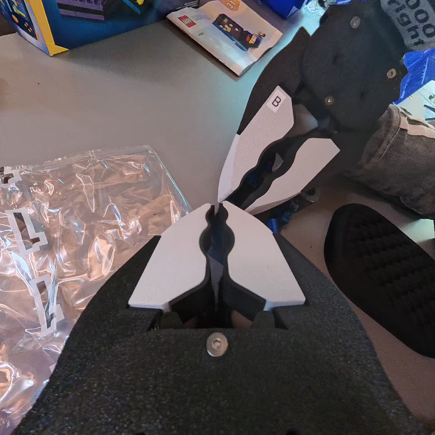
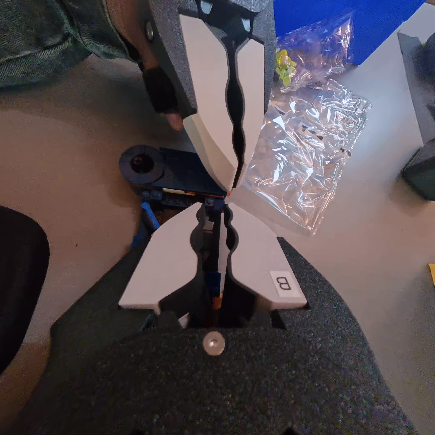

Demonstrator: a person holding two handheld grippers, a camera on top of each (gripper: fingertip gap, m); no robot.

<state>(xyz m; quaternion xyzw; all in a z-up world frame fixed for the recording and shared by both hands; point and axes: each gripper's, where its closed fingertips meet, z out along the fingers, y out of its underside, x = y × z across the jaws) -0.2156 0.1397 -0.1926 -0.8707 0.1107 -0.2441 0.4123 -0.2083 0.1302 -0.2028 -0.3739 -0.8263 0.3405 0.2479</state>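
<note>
A dark blue and black brick model (image 2: 183, 171) with a round disc (image 2: 141, 163) at its left end lies on the grey table (image 2: 58, 141). My right gripper (image 2: 214, 206) is shut on the model's near edge, with blue bricks showing between its fingers. My left gripper (image 2: 232, 188) comes in from the far side and is shut on the model's orange-edged corner. In the left wrist view my left gripper (image 1: 217, 208) meets the right gripper (image 1: 231, 196) tip to tip. Only blue bits of the model (image 1: 277, 221) show there.
A crumpled clear plastic bag (image 1: 70, 223) lies left of the grippers and shows in the right wrist view (image 2: 303, 150). A booklet (image 1: 226, 35) and a blue and yellow box (image 1: 47, 23) lie farther back. A second bag with yellow-green pieces (image 2: 286, 63), a black textured oval object (image 1: 381, 277) and a sleeve (image 1: 400, 164) are close by.
</note>
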